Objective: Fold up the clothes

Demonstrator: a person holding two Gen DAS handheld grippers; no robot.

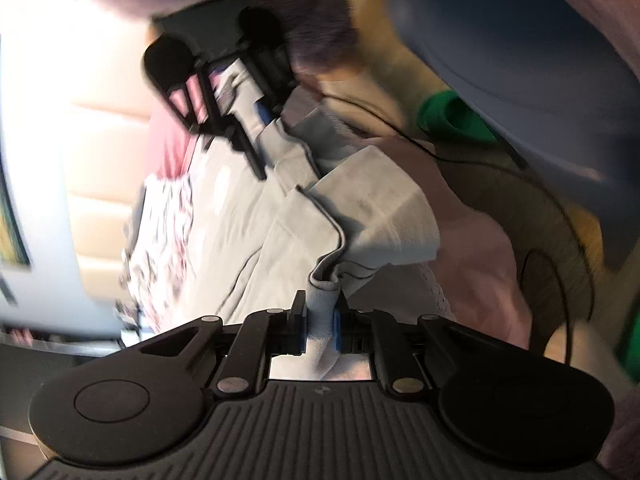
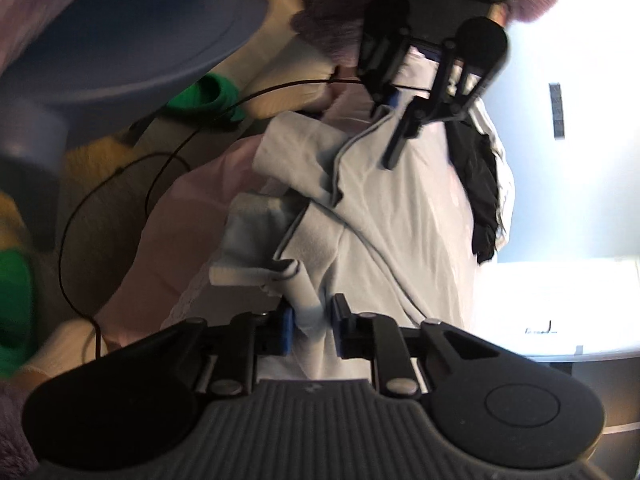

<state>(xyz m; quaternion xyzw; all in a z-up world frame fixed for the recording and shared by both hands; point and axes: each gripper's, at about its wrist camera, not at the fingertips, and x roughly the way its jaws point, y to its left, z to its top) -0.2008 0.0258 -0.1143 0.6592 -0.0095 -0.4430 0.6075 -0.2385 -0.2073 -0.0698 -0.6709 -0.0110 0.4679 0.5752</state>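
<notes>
A pale grey garment (image 1: 256, 232) is seen stretched lengthwise between the two tongs, its long axis running from one to the other. The left tongs (image 1: 320, 320) are closed on one bunched, ribbed end of the garment; the right tongs (image 2: 314, 322) are closed on the opposite end. In the left wrist view the right tongs (image 1: 236, 120) appear at the far end of the cloth, and in the right wrist view the left tongs (image 2: 404, 116) likewise. A folded flap of the garment (image 2: 296, 148) lies toward the side of a pink fabric (image 2: 192, 208). Beneath are shown a tan floor (image 2: 100, 160), a black cable (image 2: 120, 168), green objects (image 1: 452, 116) and a blue-grey curved object (image 1: 520, 52). A dark cloth (image 2: 480, 184) is partly hidden behind the garment. Both views are motion-blurred; the surface carrying the garment cannot be made out.
</notes>
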